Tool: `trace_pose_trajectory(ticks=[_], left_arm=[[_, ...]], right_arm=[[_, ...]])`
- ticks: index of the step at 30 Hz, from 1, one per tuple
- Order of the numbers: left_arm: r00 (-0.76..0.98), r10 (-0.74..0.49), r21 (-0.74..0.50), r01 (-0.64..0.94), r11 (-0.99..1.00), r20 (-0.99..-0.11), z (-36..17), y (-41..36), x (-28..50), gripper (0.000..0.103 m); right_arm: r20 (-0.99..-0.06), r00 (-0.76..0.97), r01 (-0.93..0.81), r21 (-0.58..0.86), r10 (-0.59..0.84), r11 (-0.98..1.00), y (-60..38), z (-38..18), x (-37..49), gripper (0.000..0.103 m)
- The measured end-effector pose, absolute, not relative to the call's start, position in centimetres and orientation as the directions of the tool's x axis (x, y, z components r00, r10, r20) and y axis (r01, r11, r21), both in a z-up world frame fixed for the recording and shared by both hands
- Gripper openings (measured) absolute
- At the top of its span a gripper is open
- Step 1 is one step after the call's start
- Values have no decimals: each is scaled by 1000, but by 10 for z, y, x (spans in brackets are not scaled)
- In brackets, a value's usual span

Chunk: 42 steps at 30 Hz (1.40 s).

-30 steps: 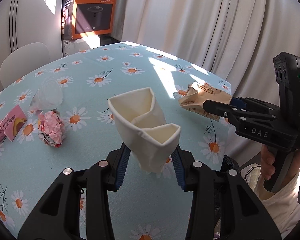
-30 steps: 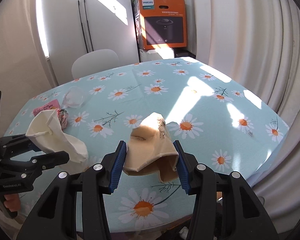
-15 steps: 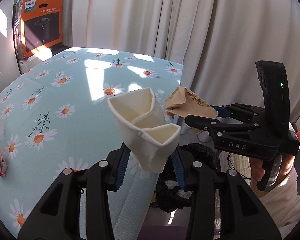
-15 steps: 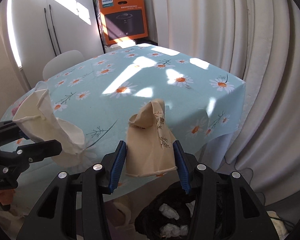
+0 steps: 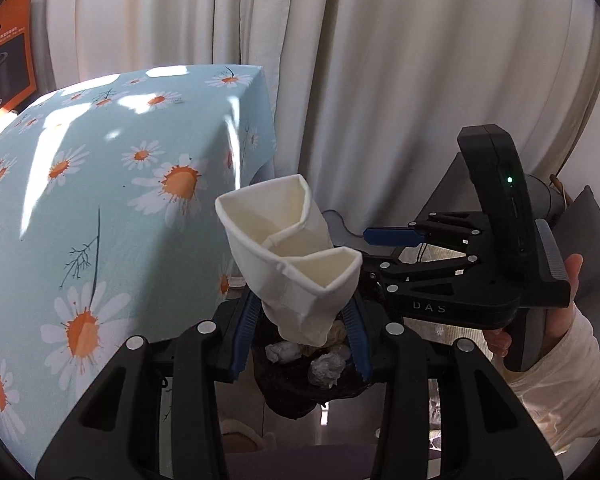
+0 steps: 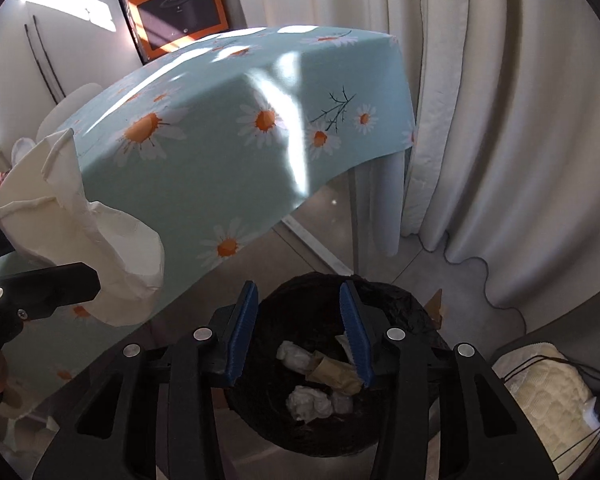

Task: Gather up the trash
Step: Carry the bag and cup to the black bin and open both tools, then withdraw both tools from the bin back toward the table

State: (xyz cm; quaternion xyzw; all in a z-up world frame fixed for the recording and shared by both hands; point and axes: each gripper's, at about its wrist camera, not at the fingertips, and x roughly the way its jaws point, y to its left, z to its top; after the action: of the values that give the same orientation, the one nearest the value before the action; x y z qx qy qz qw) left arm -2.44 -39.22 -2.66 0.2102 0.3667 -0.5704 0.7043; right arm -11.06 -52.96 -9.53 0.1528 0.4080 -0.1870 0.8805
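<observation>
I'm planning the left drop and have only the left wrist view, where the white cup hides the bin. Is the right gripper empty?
Observer: Yes, the right gripper is open, with nothing between its pads.
Operator: Where's the brown cup?
Observer: The brown cup lies in the black bin among tissue wads.
Operator: Is mine over the bin?
Observer: Seemingly not; in the right wrist view the white cup hangs left of the rim.
</observation>
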Motion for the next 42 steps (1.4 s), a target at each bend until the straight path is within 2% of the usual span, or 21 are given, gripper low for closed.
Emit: trace_pose_trajectory(ticks=[5,6,7,8,16,18,20,22,25,29,33,38,42], left_arm=[[19,-578,-120,972,201,-815,-70,-416,-35,45],[9,-561,-123,973,197,-828,-78,-420,-35,58],[5,-544,-123,973,197,-839,-86,-424,-35,78],[7,-535,-117,973,198,-845,-91,-426,-36,84],[39,-564,-67,984,165,-825,-87,-421,-50,89],[45,-576,-66,983,170,-816,-82,-414,-52,93],[55,-590,-65,982,180,-805,-76,-412,-50,95],[64,-610,-67,980,190,-790,-65,-410,-51,95],[72,-649,-80,976,201,-757,-45,-395,-51,97],[98,-689,-99,966,240,-718,-12,-368,-46,97],[192,-683,-42,950,310,-704,13,-341,-39,97],[237,-701,-94,912,398,-673,43,-295,-17,97],[354,-674,-84,846,526,-649,66,-252,6,97]], right_arm=[[-827,510,544,100,-234,833,-552,-137,-122,40],[-834,492,563,88,-248,821,-557,-143,-126,40],[-842,472,581,75,-261,810,-562,-147,-128,41],[-848,454,598,62,-274,799,-566,-151,-132,41],[-846,431,648,48,-313,761,-589,-155,-158,55],[-837,451,641,61,-310,765,-590,-150,-157,61],[-824,473,629,68,-312,775,-587,-141,-155,72],[-808,502,609,77,-309,789,-582,-131,-152,79],[-786,552,572,113,-279,812,-574,-112,-146,85],[-736,636,501,166,-231,849,-560,-77,-134,86],[-685,689,419,112,-236,901,-531,-39,-117,87],[-634,748,300,56,-199,952,-490,-3,-88,89],[-610,782,205,56,-129,977,-460,14,-64,90]])
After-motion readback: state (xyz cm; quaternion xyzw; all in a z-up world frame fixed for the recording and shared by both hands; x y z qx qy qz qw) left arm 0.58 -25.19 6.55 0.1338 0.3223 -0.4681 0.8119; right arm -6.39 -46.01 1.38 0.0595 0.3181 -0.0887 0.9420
